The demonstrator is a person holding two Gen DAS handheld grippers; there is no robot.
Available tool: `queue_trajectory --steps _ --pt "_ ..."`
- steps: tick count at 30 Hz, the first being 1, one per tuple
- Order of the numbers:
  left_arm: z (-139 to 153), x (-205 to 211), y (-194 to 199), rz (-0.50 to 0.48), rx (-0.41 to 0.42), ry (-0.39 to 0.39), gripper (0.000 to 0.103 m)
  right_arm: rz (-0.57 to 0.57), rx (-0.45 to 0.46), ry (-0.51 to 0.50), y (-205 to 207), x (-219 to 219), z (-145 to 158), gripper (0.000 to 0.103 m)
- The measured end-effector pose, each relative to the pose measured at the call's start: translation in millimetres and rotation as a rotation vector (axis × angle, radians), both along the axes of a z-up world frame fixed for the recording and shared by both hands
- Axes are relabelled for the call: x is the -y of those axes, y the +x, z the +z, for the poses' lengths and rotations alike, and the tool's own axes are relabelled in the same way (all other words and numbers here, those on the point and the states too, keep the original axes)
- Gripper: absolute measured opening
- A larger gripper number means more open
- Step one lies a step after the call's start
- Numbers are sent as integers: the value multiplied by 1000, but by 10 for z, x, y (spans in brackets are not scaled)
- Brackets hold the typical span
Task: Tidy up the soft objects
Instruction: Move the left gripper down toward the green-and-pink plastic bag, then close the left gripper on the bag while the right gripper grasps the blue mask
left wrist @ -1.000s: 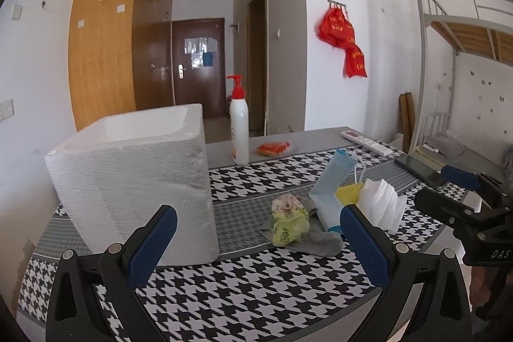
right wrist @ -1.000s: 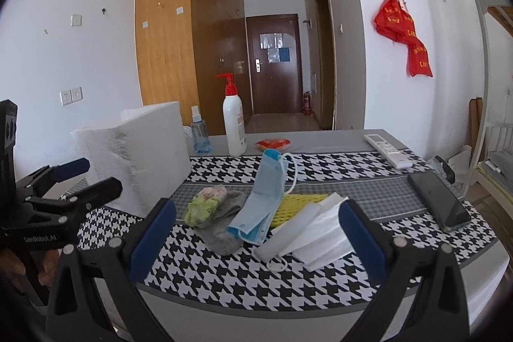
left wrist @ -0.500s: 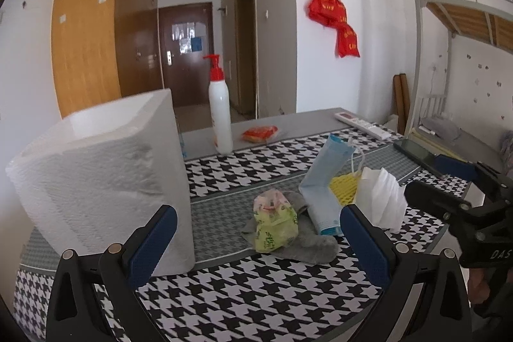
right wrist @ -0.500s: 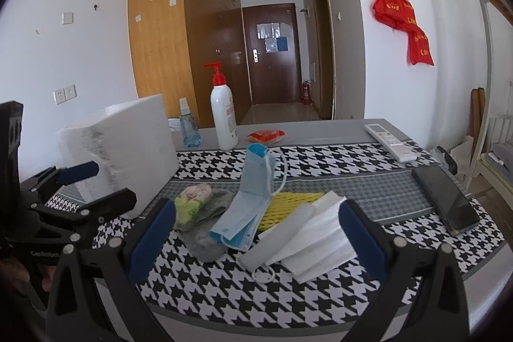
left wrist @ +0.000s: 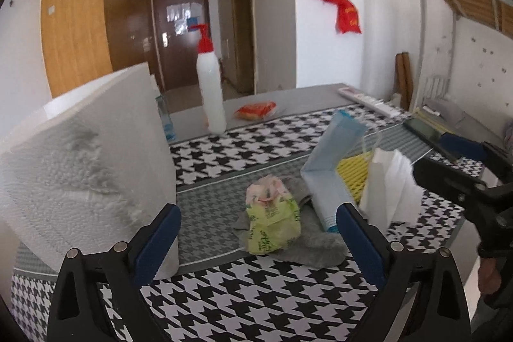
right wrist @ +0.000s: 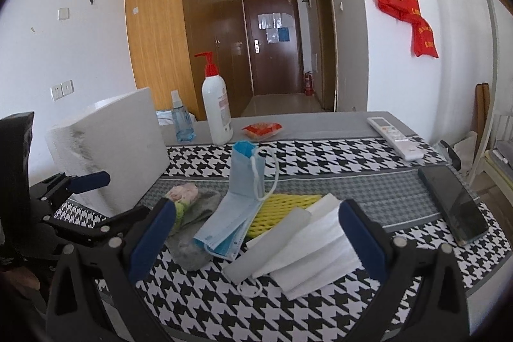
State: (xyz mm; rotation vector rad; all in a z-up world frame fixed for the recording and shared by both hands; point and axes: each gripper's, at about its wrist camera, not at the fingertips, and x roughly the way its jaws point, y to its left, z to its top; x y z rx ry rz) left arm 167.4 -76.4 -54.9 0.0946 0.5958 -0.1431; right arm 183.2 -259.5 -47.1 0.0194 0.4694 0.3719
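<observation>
On the houndstooth tablecloth (right wrist: pixel 320 156) lies a small heap of soft things: crumpled green-and-pink packet (left wrist: pixel 272 220) resting on a grey cloth (left wrist: pixel 307 249); blue face masks (right wrist: pixel 239 207) folded up against each other, ear loops hanging; yellow foam netting (right wrist: pixel 282 210) under them; white masks (right wrist: pixel 304 246) at the near edge. Green print on the packet, not legible. White foam box (left wrist: pixel 83 169) stands well left of the heap.

Left gripper (left wrist: pixel 258 234): jaws spread wide, nothing between them, held above the near table edge facing the packet. Right gripper (right wrist: pixel 256 233): also wide apart and empty, facing the masks.

Behind: pump bottle (right wrist: pixel 217 108), red pump, label text too small to read; small spray bottle (right wrist: pixel 181 120); orange sachet (right wrist: pixel 262 129); remote (right wrist: pixel 396 141); dark phone (right wrist: pixel 455 204). Red bags (right wrist: pixel 407 15) on a wall hook, yellow writing unreadable.
</observation>
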Motion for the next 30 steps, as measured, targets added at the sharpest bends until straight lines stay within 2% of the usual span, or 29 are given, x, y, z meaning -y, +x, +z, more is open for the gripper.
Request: queue_trajectory --steps 9,13,20,21,23,30 --pt "-75 13 189 -12 -62 22 91 1 -17 -21 133 -49 -22 103" --pt "-136 53 328 -17 -109 37 81 2 -34 -15 203 -44 -29 103" --pt "-235 45 474 -32 -145 27 76 -6 -78 -33 334 -79 -58 103" --pt "-249 46 488 -28 -153 26 75 -7 -79 -34 343 -85 -62 103" --pt "-281 43 519 -40 -177 8 63 -10 -82 -36 358 -90 -71 103" --pt "-332 31 554 -46 -203 -20 53 -1 -104 -46 402 -118 -129 103"
